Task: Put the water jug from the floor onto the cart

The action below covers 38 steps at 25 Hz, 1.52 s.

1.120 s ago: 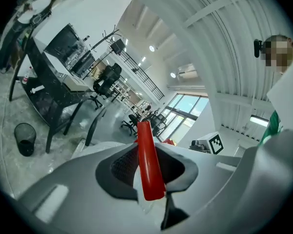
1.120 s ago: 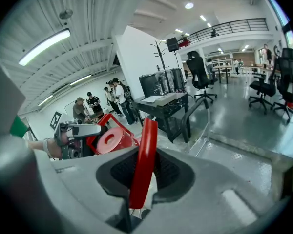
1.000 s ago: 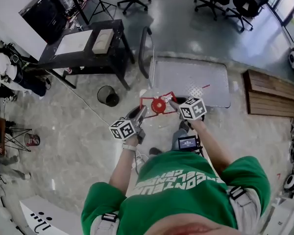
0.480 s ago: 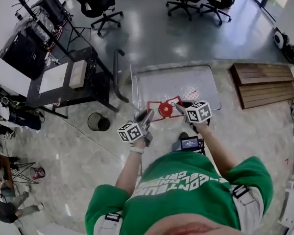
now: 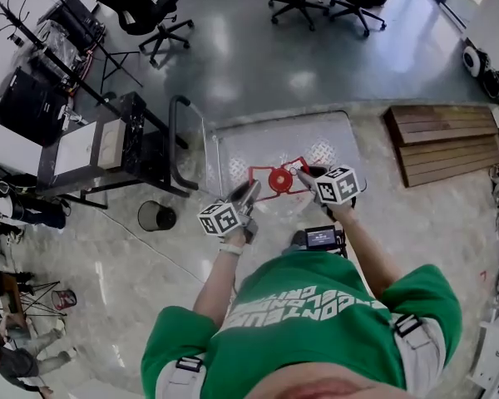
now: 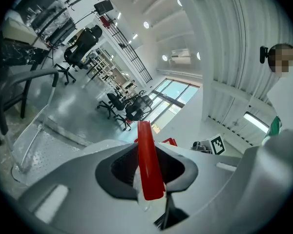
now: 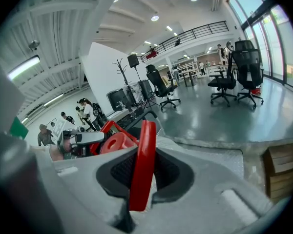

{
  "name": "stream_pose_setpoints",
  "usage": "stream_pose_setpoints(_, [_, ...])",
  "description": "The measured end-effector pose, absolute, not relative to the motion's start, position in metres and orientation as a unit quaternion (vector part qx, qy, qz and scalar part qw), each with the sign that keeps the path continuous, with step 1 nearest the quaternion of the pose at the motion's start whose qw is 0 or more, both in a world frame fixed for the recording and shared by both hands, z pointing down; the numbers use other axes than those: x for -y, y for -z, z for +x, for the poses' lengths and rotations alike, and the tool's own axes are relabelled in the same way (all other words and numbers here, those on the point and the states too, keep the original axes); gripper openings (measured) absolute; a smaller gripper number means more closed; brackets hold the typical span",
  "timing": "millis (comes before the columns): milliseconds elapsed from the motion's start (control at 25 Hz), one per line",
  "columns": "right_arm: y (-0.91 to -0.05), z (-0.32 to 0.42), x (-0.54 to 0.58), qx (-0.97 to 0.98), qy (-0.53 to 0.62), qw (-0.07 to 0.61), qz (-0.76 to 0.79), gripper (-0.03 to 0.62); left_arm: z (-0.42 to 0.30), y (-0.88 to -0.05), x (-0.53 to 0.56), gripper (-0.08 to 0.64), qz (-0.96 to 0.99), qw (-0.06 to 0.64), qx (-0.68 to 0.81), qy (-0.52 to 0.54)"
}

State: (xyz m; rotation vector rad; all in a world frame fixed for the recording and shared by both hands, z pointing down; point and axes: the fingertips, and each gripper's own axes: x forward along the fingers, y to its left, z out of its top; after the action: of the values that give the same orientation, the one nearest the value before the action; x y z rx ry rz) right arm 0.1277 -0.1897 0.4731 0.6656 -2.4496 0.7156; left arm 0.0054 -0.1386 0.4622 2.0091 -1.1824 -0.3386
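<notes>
Water jug (image 5: 277, 179) hangs right between your two grippers, red cap up. Your left gripper (image 5: 249, 191) comes at it from the left, and its jaws are pinched on a bar of the red handle frame (image 6: 146, 157). The gap between them is narrow and the bar fills it. Your right gripper (image 5: 303, 176) does the same from the other side, with its jaws squeezed on another red bar (image 7: 142, 165). In the right gripper view the cap (image 7: 118, 143) shows just left of those jaws. So both tools have the handle and nothing else.

In the head view the jug sits over the near edge of the cart (image 5: 270, 140), on the grey checker-plate deck side. The clear body is hidden under the cap and the grippers, so I can't tell if the bottom touches the deck.

Stuff around:
- the cart's push bar (image 5: 174, 140) stands at the deck's left end, well apart from the jug
- a black table (image 5: 83, 152) just left of that bar, with a round bin (image 5: 156, 216) on the floor beside it
- a wooden pallet (image 5: 445, 135) to the right of the cart
- office chairs (image 5: 141, 11) beyond it
- a small screen (image 5: 320, 238) just below your right gripper
</notes>
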Motion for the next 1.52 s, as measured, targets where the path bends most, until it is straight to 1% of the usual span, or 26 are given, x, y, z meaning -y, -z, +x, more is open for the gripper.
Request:
stream_pose_setpoints(120, [-0.471,0.140,0.206,0.902,-0.260,0.243,0.244,0.046,0.018,-0.459,0.155,0.104,0.791,0.378,0.463,0.134])
stream_pose_setpoints(280, [-0.468,0.141,0.206,0.905,-0.257,0.237,0.243,0.046,0.019,-0.455,0.153,0.104,0.790,0.375,0.466,0.135])
stream_pose_setpoints(440, [-0.468,0.163,0.223,0.907,-0.256,0.229,0.242,0.046,0.042,-0.456,0.169,0.104,0.791,0.376,0.466,0.128])
stream_pose_setpoints(1040, [-0.498,0.217,0.211,0.881,-0.312,0.224,0.276,0.048,0.093,-0.485,0.171,0.104,0.800,0.418,0.419,0.096])
stream_pose_setpoints(1520, [-0.501,0.225,0.228,0.877,-0.315,0.227,0.283,0.048,0.099,-0.491,0.186,0.104,0.798,0.424,0.418,0.092])
